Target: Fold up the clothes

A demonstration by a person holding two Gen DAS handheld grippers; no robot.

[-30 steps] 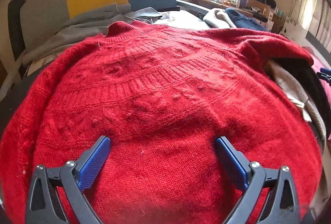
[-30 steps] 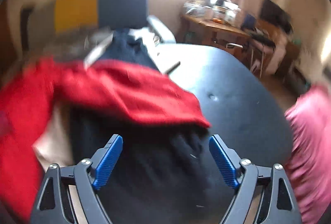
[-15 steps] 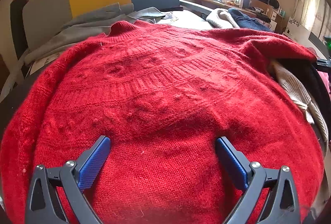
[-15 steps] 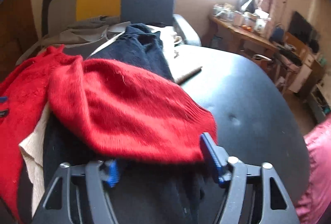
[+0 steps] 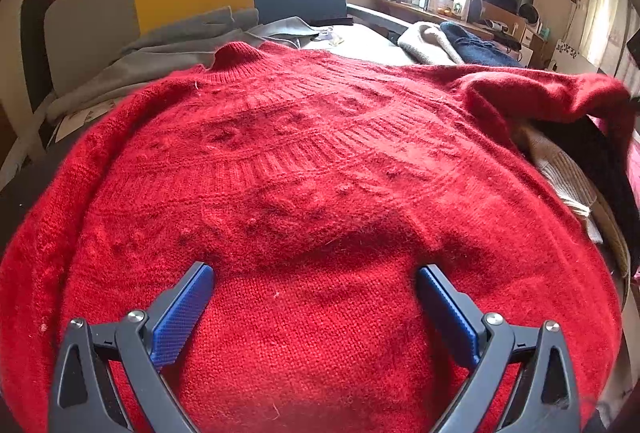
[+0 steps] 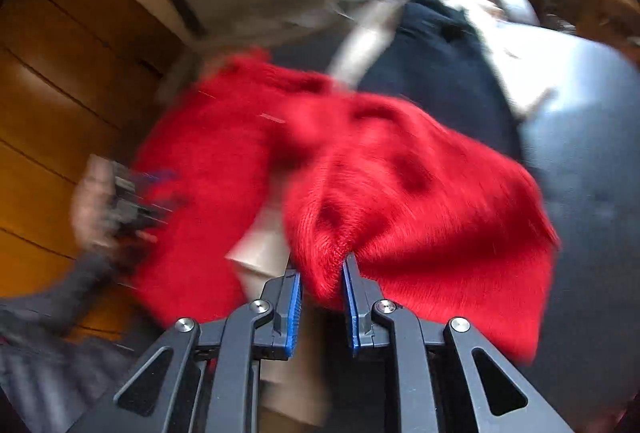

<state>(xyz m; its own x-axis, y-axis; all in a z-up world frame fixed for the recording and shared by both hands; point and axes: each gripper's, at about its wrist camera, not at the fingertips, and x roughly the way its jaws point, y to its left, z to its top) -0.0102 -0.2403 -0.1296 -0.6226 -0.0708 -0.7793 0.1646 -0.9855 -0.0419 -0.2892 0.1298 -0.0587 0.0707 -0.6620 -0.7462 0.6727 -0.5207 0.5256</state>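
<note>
while the left gripper [image 5: 314,287] hangs over the red sweater [image 5: 304,169] with its jaws spread wide and nothing between them, the right gripper [image 6: 322,275] has just been closing and now pinches a fold of the sweater's sleeve [image 6: 400,201] between its blue pads [image 6: 294,297]. sweater lies front up, spread flat on a pile of other clothes, collar at the far side. sleeve is lifted off a dark garment [image 6: 436,73]. beige knit [image 5: 560,169] pokes out at the sweater's right edge. right view is blurred; a hand [image 6: 100,201] with the other gripper shows at its left.
</note>
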